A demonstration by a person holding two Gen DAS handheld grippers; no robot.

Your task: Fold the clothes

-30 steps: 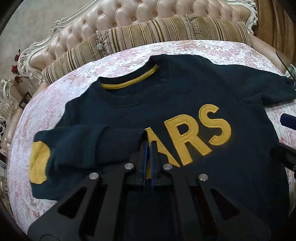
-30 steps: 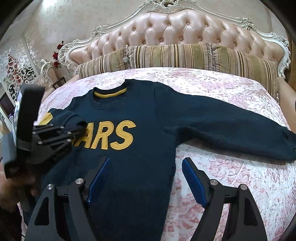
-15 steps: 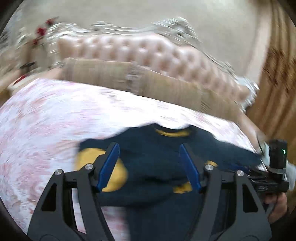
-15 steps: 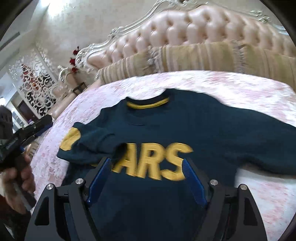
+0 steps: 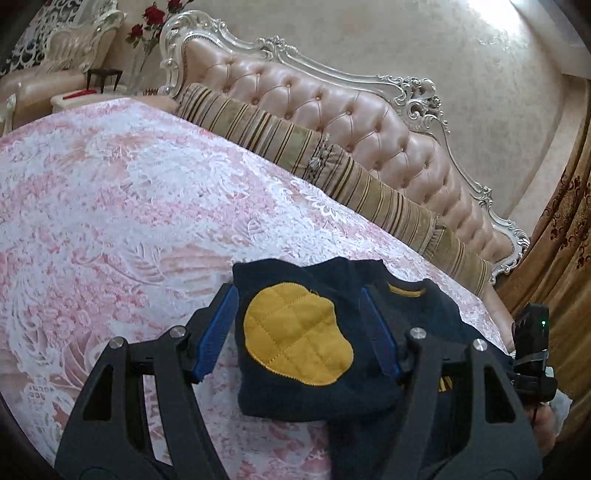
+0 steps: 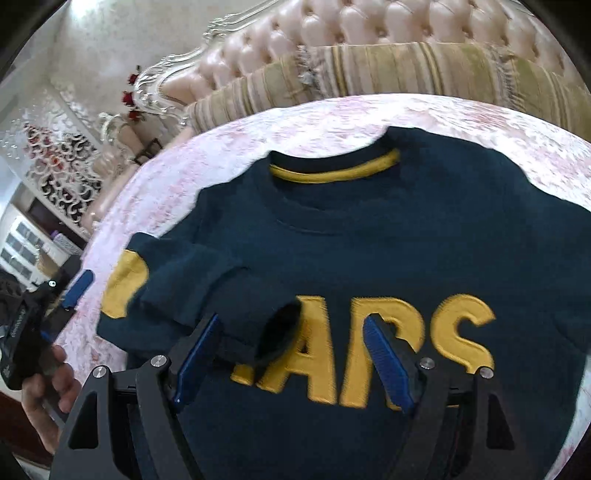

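A dark navy sweater (image 6: 369, 229) with a yellow collar band and yellow letters lies chest up on the pink bedspread (image 6: 332, 110). Its left sleeve is folded across the chest, the cuff (image 6: 280, 332) lying on the letters. The sleeve's yellow elbow patch (image 5: 295, 332) faces up at the sweater's edge. My left gripper (image 5: 297, 295) is open and looks at that patch from the side; the pads do not press on it. My right gripper (image 6: 291, 319) hovers open over the cuff and letters. A hand holds the left gripper (image 6: 55, 306) at the bed's left.
A striped bolster (image 5: 332, 158) lies along the tufted pink headboard (image 5: 332, 107) at the far side. A gold curtain (image 5: 554, 258) hangs at the right. A side table with red flowers (image 5: 147, 22) stands beyond the bed's far-left corner.
The left gripper released the sleeve cuff on the chest, opened, and swung out to the sweater's left edge. The right gripper moved left, from the sweater's side to over the letters.
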